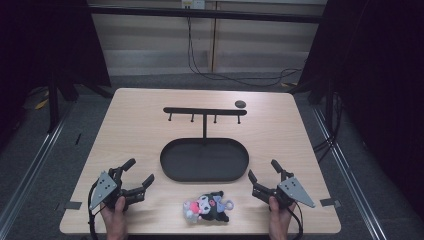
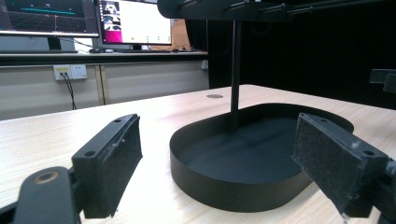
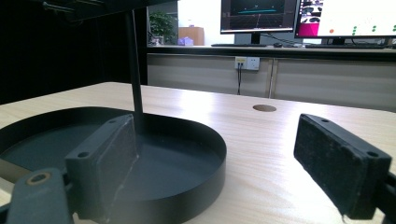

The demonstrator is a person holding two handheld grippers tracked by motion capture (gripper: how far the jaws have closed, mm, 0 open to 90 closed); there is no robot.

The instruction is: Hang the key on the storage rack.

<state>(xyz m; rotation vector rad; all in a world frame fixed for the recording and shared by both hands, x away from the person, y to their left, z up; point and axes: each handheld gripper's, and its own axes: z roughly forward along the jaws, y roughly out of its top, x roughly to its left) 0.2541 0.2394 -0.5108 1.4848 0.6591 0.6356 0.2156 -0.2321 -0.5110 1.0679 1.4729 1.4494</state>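
- A plush toy (image 1: 207,208) lies at the table's (image 1: 130,125) near edge, between the two grippers and touching neither.
- The left gripper (image 1: 138,179) rests low with its jaws spread and empty.
- The right gripper (image 1: 263,173) does likewise.
- Beyond the toy sits a black oval tray (image 1: 172,162).
- A hook stand (image 1: 204,112) rises from the tray's far side.
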